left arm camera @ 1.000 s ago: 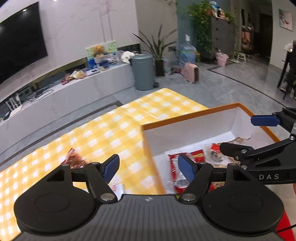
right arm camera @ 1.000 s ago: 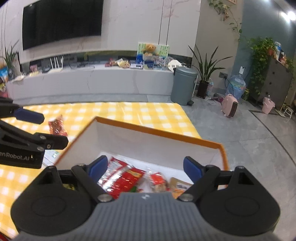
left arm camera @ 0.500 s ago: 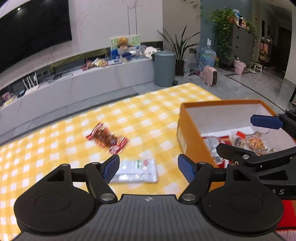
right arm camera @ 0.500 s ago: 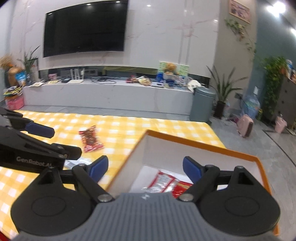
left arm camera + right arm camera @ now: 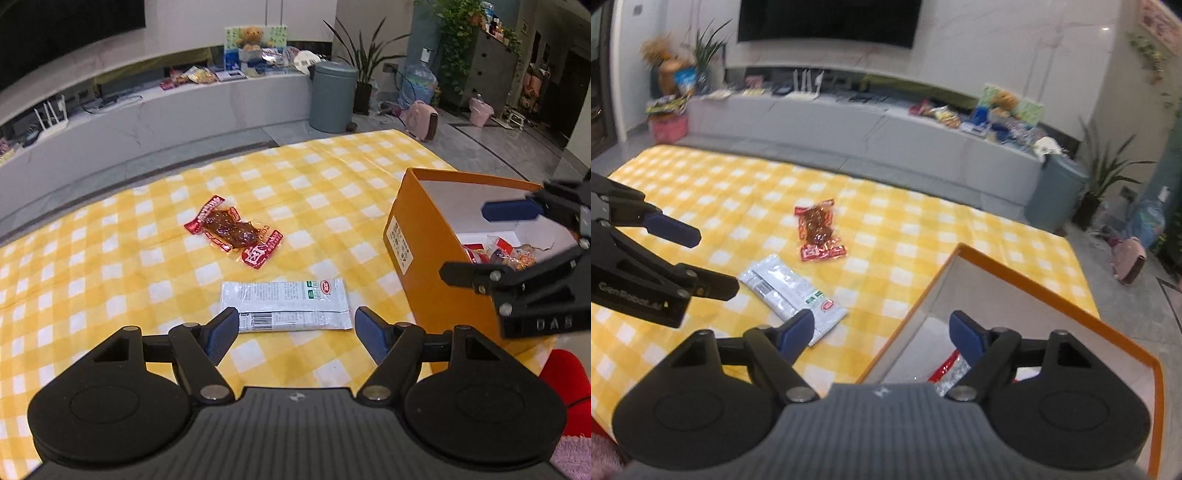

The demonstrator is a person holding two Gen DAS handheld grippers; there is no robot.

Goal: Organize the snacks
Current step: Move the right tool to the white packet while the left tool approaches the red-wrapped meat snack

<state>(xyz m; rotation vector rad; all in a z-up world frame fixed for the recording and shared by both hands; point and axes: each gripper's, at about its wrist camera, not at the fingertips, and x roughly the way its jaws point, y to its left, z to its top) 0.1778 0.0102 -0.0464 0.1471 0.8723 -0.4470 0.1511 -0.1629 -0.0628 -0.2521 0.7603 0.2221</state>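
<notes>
While nothing lay between its blue pads, the left gripper (image 5: pixel 293 330) stood spread wide above the yellow checked cloth (image 5: pixel 110 266), and the silver snack packet (image 5: pixel 285 305) lay flat just beyond its fingertips at twelve o'clock. That packet's long axis ran crosswise to the fingers, from nine to three o'clock, so a straight descent would likely straddle its length, not its narrow width. Farther out, at about eleven o'clock, lay the red snack packet (image 5: pixel 233 236), angled from upper left to lower right. The right gripper (image 5: pixel 881 332), also empty, had its jaws just closing a little yet apart; it hung over the near corner of the orange box (image 5: pixel 1052 291), with the silver packet at its ten o'clock. By my reading, the left gripper was nearer and better lined up.
</notes>
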